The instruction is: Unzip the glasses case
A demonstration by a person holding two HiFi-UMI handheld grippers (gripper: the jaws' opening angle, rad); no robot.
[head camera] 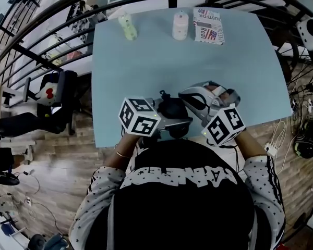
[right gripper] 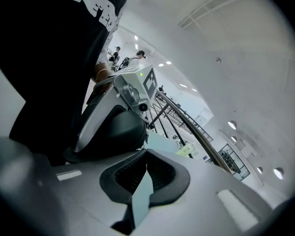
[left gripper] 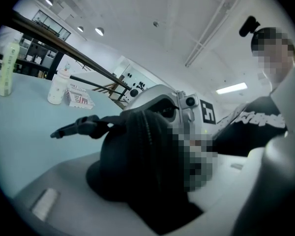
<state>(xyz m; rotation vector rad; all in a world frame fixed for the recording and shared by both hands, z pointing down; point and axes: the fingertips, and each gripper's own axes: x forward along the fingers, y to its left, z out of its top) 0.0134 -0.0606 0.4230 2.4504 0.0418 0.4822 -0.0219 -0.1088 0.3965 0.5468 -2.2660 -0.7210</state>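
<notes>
The right tool (right gripper: 146, 152) has its jaws pressed together, tips just beside a black glasses case (right gripper: 115, 132). A pale blue tabletop (right gripper: 162, 144) lies beyond, and a black shirt (right gripper: 44, 58) fills the left.

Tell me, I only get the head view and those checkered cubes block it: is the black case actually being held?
Observer: Yes. In the left gripper view the left gripper is clamped on the glasses case.
Operator: And the other one?
Observer: The right gripper is shut, nothing showing between its pads, its tip close to the case.
Operator: Is the zip open?
Observer: The stretch of zip facing the left gripper view looks closed.
</notes>
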